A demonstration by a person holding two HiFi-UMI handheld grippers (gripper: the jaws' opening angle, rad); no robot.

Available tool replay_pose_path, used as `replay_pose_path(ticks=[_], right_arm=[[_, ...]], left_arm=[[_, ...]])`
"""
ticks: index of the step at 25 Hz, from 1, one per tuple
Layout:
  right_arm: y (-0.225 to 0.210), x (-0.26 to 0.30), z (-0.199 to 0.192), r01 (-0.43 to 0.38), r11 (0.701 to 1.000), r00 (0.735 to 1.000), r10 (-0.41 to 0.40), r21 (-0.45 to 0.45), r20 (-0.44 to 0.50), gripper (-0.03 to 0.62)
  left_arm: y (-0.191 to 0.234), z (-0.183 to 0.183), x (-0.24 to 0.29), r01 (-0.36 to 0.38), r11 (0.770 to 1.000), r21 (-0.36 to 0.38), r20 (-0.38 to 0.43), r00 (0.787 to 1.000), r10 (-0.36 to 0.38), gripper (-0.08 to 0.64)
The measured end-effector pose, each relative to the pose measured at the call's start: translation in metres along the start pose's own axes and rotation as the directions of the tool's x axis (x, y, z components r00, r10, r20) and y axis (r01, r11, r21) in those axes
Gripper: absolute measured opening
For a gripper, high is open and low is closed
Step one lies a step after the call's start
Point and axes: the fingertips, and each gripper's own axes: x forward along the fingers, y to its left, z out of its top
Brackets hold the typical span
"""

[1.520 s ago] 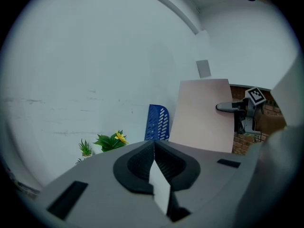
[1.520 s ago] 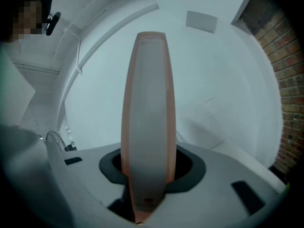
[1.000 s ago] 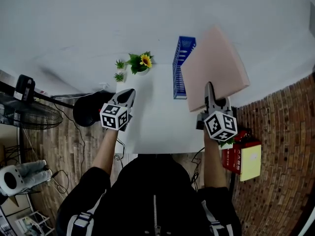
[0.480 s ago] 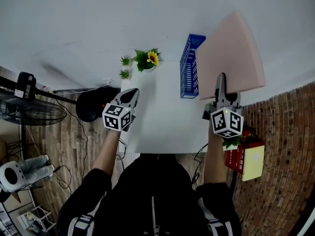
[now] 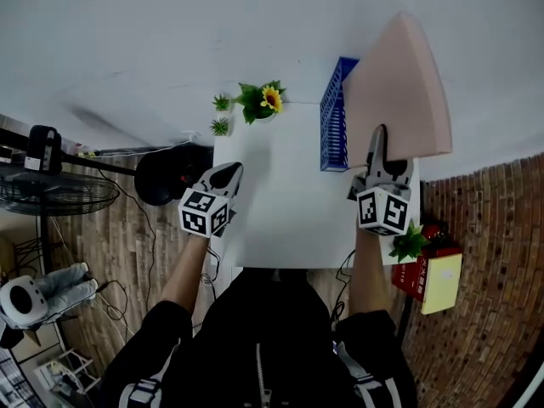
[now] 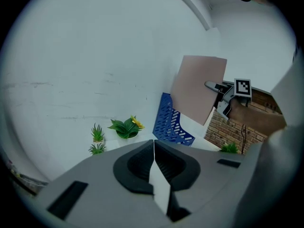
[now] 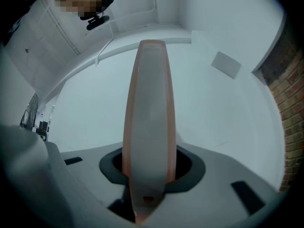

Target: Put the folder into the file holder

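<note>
Right gripper (image 5: 380, 134): clamped on lower edge of pale pink flat folder (image 5: 399, 75), carried up into upper right of frame since a second ago, just right of blue slotted file holder (image 5: 333, 130). Left gripper (image 5: 229, 172): jaws together, empty, barely shifted at centre left.

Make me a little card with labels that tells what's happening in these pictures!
Right tool: shut on the pink folder, held in the air
Left tool: shut, empty
File holder: blue, on the white table, beside the folder
Folder in holder: not yet
Extra: sunflower plant at the table's far edge
</note>
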Motion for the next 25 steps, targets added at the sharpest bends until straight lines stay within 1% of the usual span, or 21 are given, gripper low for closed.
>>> replay_pose_path(ticks=[5,11,16,19,22,25], right_arm=[[-0.001,0.007,-0.015,0.007,1.0,1.0,-0.007,-0.008,0.005,0.152],[-0.004,0.014,-0.024,0.043,0.999,0.999,-0.042,-0.029,0.012,0.15],[-0.009,0.021,-0.039,0.051,0.998,0.999,-0.05,-0.025,0.014,0.15],[-0.011,0.023,-0.045,0.055,0.998,0.998,-0.055,-0.022,0.005,0.151],[-0.005,0.026,-0.045,0.061,0.998,0.998,-0.062,-0.028,-0.025,0.152],[-0.007,0.028,-0.055,0.065,0.997,0.998,-0.066,-0.037,-0.014,0.152]], left_arm=[[0.013,-0.008,-0.006,-0.023,1.0,-0.009,-0.021,1.0,0.023,0.025],[0.027,-0.015,-0.009,-0.042,0.999,-0.019,-0.043,0.998,0.041,0.025],[0.034,-0.02,-0.007,-0.051,0.998,-0.022,-0.059,0.997,0.05,0.025],[0.037,-0.021,-0.007,-0.056,0.998,-0.021,-0.064,0.996,0.054,0.025],[0.041,-0.021,-0.006,-0.06,0.998,-0.021,-0.069,0.996,0.059,0.025],[0.044,-0.023,-0.005,-0.06,0.998,-0.022,-0.075,0.995,0.059,0.025]])
